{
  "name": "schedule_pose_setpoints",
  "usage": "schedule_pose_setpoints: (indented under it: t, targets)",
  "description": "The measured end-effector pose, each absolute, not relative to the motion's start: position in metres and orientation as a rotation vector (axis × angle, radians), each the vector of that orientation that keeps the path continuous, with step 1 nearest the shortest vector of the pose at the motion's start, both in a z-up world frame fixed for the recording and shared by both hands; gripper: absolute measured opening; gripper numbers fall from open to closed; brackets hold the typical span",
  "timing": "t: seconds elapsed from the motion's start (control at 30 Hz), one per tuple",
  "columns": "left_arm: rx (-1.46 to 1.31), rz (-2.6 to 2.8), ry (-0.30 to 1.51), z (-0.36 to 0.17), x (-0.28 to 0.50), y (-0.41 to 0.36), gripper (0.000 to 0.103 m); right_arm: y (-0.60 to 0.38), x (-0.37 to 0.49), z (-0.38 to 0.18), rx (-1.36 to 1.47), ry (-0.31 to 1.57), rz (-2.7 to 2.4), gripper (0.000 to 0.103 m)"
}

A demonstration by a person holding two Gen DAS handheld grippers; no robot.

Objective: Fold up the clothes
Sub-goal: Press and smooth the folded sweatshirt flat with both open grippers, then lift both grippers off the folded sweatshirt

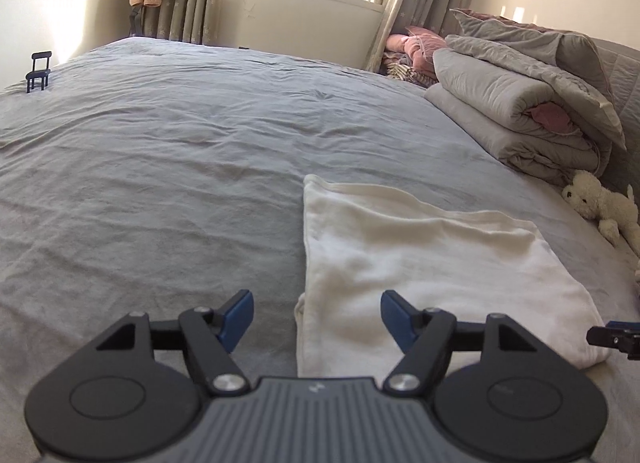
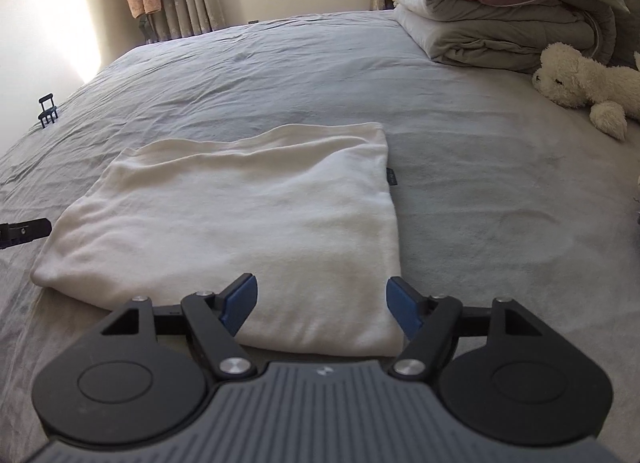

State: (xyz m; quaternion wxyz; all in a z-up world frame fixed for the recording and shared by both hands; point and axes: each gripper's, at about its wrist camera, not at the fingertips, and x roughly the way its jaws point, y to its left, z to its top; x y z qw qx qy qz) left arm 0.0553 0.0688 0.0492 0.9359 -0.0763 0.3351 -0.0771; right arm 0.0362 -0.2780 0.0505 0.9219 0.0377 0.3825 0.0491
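1. Garment [image 2: 240,219]: white, already folded into a rough rectangle, lying flat on the grey bed [image 1: 160,163], near the near edge and right of the bed's middle in the left wrist view. It sits well apart from the quilt stack [image 2: 500,19] and the plush toy [image 2: 584,83] at the far right.
2. Handling, as judged: soft knit, light, limp. It will sag and drape if lifted by one point and will not hold its shape. Layers may slide over each other, so a pinch should take in all of them.
3. Where to hold, as judged: the two near corners, or the near folded edge, one gripper at each end. The left corner bulges in a thick roll; the right corner is flatter and cleaner to pinch.
4. Left gripper [image 1: 316,315]: jaws apart, nothing between the pads; it hangs over the garment's near left edge, not touching so far as can be seen.
5. Right gripper [image 2: 322,305]: jaws apart, empty, over the near right corner.
6. Not determinable:
   - The garment's type; no sleeves or neckline show.
   - The number of layers.
   - The near edge is partly hidden behind both gripper bodies.
   - A small dark tag [image 2: 393,177] at the right edge is unreadable.
   - Each gripper shows only as a dark tip at the frame edge of the other's view.
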Motion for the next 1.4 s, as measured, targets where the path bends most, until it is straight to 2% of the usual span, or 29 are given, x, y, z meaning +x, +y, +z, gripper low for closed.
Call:
schedule_pose_setpoints:
  t: [0.1,0.27,0.33,0.53,0.97,1.27,1.37,1.4]
  targets:
    - [-0.121,-0.135,0.777,0.027,0.063,0.062,0.072,-0.266,0.04,0.037,0.019,0.841,0.1,0.073]
    - [-0.138,-0.123,0.777,0.029,0.063,0.067,0.075,-0.274,0.043,0.04,0.012,0.872,0.1,0.075]
    - [-0.174,-0.115,0.79,0.029,0.065,0.076,0.075,-0.281,0.043,0.038,0.008,0.891,0.065,0.083]
    - [-0.225,-0.058,0.809,0.033,0.07,0.095,0.075,-0.303,0.042,0.037,0.147,0.933,0.06,0.081]
    - [-0.288,-0.053,0.848,0.038,0.072,0.11,0.076,-0.329,0.036,0.042,0.176,0.962,-0.055,0.081]
    - [-0.258,-0.007,0.797,0.051,0.067,0.114,0.074,-0.344,0.034,0.05,0.257,0.893,-0.112,0.081]
    - [-0.245,-0.055,0.794,0.052,0.065,0.106,0.075,-0.341,0.033,0.054,0.276,0.857,-0.091,0.065]
    - [-0.229,-0.068,0.797,0.051,0.064,0.102,0.075,-0.338,0.033,0.055,0.281,0.846,-0.07,0.053]
